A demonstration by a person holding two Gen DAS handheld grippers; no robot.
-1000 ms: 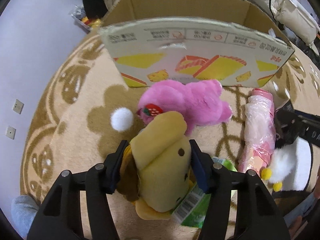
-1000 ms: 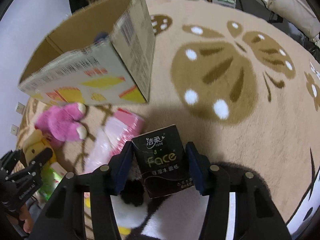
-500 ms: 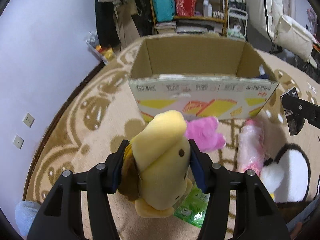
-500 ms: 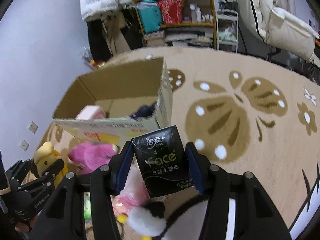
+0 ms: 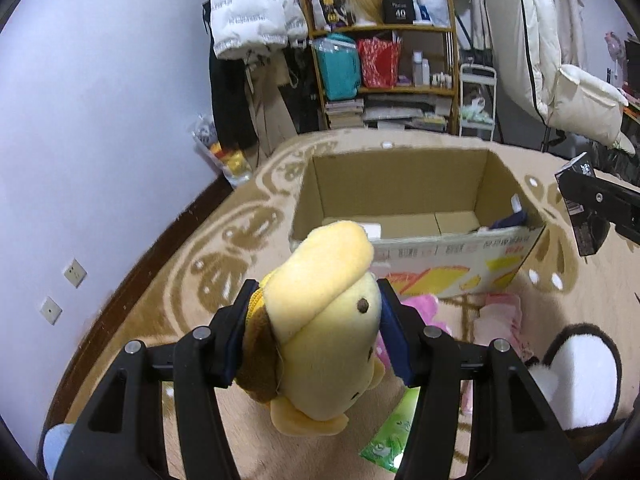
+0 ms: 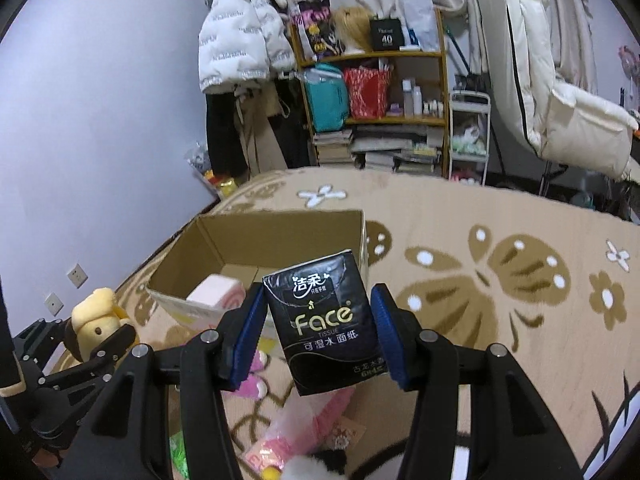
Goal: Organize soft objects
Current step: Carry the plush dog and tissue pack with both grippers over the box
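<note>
My left gripper (image 5: 316,336) is shut on a yellow plush dog (image 5: 324,328) and holds it in the air in front of the open cardboard box (image 5: 400,184). My right gripper (image 6: 318,328) is shut on a black tissue pack (image 6: 324,320), raised near the box (image 6: 280,236), which holds a pink-and-white roll (image 6: 216,300). The right gripper with the pack also shows at the right edge of the left wrist view (image 5: 592,208). The left gripper and dog show in the right wrist view (image 6: 96,320).
On the patterned rug (image 5: 160,300) lie a pink plush (image 5: 420,308), a pink wrapped pack (image 5: 504,320), a green packet (image 5: 392,436) and a black-and-white plush (image 5: 576,376). A shelf (image 5: 380,68) and hanging coats stand behind the box. A wall is at left.
Both grippers have risen with their loads. The view now looks down into the box from above its rim, and the floor items have dropped lower in frame.
</note>
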